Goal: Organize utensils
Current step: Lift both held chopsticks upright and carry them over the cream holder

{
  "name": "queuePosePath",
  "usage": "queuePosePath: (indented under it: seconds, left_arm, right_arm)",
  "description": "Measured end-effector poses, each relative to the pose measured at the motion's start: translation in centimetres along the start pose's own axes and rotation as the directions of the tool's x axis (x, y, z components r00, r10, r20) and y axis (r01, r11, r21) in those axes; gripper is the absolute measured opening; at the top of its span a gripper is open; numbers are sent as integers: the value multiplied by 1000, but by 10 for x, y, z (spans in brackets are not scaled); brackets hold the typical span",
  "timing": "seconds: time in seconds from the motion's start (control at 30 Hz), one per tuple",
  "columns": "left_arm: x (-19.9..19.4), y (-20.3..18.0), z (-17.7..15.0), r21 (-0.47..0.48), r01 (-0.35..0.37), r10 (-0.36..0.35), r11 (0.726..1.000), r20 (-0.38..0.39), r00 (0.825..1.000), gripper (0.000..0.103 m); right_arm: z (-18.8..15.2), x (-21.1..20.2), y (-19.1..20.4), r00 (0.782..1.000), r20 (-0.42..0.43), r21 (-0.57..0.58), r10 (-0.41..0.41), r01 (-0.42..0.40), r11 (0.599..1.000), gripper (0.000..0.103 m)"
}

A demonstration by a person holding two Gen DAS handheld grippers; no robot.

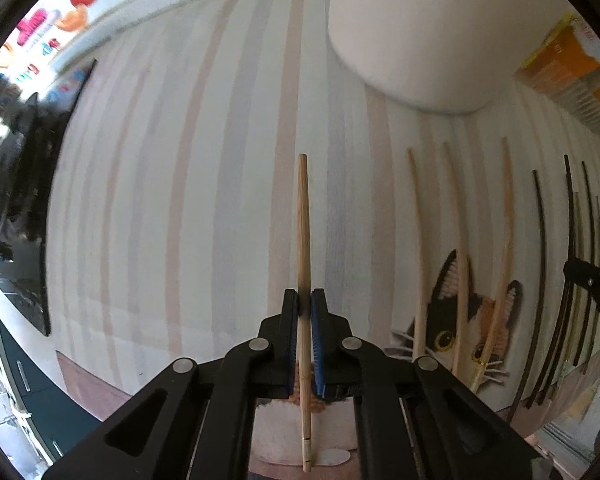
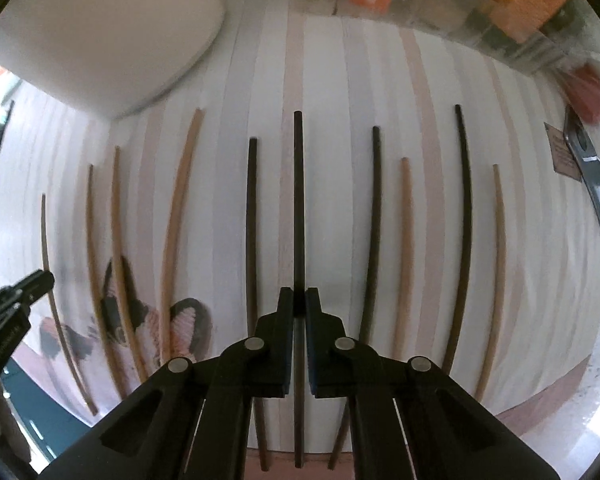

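Landmark: the striped placemat (image 1: pixel 188 184), with a calico cat print at its near edge; every place below is given from it.
My left gripper (image 1: pixel 305 304): pointing straight down over the placemat, jaws narrowed onto a light bamboo chopstick (image 1: pixel 303 216), pads pressing its sides.
Light chopstick's axis: in line with my fingers, running from near edge to far edge, over the open left part of the placemat.
My right gripper (image 2: pixel 299 304): also pointing down, over the right part of the placemat, jaws pinched on a dark chopstick (image 2: pixel 298 200).
Dark chopstick's axis: parallel to the stripes, as are the loose dark chopsticks (image 2: pixel 252 216) either side of it.
Loose light chopsticks (image 1: pixel 418 248): in a row across the cat print, between my two grippers.
White container (image 1: pixel 416 28): at the placemat's far edge.
Key relation: I judge this container the likely drop-off; it is ahead-right of my left gripper and ahead-left of my right, about equally near.
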State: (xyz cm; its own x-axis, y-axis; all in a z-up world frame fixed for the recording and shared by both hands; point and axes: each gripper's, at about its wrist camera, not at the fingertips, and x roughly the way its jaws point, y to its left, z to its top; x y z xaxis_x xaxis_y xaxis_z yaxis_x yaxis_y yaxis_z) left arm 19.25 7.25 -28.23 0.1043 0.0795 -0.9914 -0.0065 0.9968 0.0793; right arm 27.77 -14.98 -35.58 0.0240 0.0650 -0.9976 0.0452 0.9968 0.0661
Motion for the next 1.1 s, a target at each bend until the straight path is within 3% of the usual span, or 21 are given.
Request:
queuePosePath:
  seconds: [0.33,0.5,0.6,0.73,0.77,0.83,0.97,1.1]
  left_arm:
    - [-61,-5,-22,-34,46,-42,998,118,992,4]
    - [-110,-8,-16,-56,61,-47,997,230,972,4]
    - [-140,2,-8,-64,79,-55,995,306,950,4]
    - [-191,10,3,-78,118,-75,990,413,908,4]
    - [-210,11,7,-81,137,-86,987,450,889,4]
    - [-229,21,20,-81,158,-97,984,497,862,4]
    - [-293,29,44,-71,209,-126,975,602,788,4]
    - [-335,30,79,-54,209,-116,976,682,722,4]
  right_arm:
    - [-29,-71,-15,988,149,-21,47,-44,999,6]
    - [-31,-111,-30,970,238,-60,53,-39,997,6]
    - [-22,-137,-40,954,292,-69,75,-57,996,6]
    - [-16,-185,-35,922,362,-83,140,-118,990,5]
    - [-13,-189,-32,915,374,-87,151,-127,988,5]
    - [1,-209,-14,888,418,-105,190,-161,981,5]
    - [40,-262,-4,828,497,-149,258,-212,966,5]
    - [69,-321,5,763,572,-195,300,-229,954,5]
